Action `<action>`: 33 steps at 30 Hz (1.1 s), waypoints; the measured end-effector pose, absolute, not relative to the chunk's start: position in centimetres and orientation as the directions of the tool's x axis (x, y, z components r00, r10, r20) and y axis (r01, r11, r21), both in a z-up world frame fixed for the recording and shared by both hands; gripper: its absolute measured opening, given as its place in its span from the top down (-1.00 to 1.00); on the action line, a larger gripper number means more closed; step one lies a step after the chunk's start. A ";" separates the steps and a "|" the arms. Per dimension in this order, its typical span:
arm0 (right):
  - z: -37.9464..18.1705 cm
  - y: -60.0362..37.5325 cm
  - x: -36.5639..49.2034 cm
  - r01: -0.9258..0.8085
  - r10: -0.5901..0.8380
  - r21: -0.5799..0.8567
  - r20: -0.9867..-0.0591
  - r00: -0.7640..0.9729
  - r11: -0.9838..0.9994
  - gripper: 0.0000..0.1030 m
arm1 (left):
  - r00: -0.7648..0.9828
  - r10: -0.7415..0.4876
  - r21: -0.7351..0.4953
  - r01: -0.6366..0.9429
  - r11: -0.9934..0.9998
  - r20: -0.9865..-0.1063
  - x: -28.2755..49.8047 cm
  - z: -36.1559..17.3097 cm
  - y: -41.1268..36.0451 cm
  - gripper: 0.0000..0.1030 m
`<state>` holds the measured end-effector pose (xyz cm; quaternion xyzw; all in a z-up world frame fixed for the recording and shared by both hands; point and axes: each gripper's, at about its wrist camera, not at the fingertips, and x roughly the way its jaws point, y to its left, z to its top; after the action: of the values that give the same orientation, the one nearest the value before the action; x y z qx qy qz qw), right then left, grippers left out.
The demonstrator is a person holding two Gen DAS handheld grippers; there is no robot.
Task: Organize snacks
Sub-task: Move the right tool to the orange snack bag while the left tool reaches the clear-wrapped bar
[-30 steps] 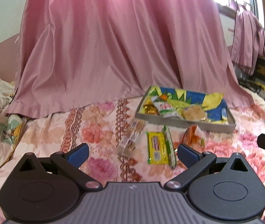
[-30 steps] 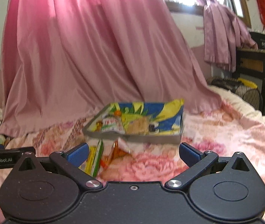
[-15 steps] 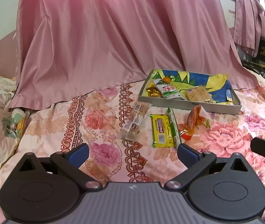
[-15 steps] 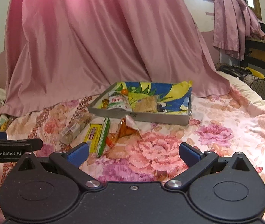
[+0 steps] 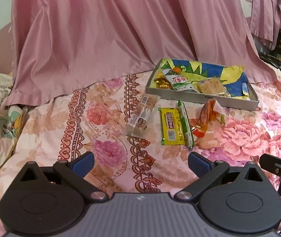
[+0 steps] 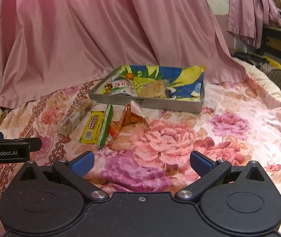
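A grey tray with a blue and yellow lining lies on the floral bedspread and holds several snack packs. In front of it lie a clear cereal bar, a yellow bar, a green stick and an orange packet. My left gripper is open and empty, above the bedspread short of the snacks. My right gripper is open and empty, to the right of the snacks. The left gripper also shows at the left edge of the right wrist view.
A pink curtain hangs behind the tray. A patterned pillow lies at the left. A dark cabinet stands at the far right beyond the bed edge.
Both grippers have tilted downward and risen, so the snacks and tray now sit lower and more fully in view. Both stay open and empty. The snacks have not moved.
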<state>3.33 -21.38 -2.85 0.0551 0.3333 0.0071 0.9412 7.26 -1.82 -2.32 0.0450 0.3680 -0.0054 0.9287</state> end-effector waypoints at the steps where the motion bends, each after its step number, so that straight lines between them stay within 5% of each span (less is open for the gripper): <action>1: -3.0 -21.5 3.6 0.022 0.057 0.115 -0.637 0.769 0.993 -0.99 | 0.722 0.021 0.077 0.045 0.996 -0.692 7.5 -2.4 -1.8 -0.99; 15: -3.7 -21.6 8.5 -0.062 0.109 0.093 -0.704 0.701 0.994 -0.99 | 0.652 -0.039 -0.007 0.051 0.999 -0.757 13.7 -3.5 -0.3 -0.99; 33: -5.8 -21.2 16.1 -0.168 0.160 0.051 -0.653 0.741 0.985 -0.99 | 0.631 -0.024 0.046 0.094 0.995 -0.776 22.1 -6.4 0.7 -0.99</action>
<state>16.08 -21.16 -5.78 -0.0055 0.3492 0.0878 0.9329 22.06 0.70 -6.41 0.0409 0.4284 -0.0326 0.9021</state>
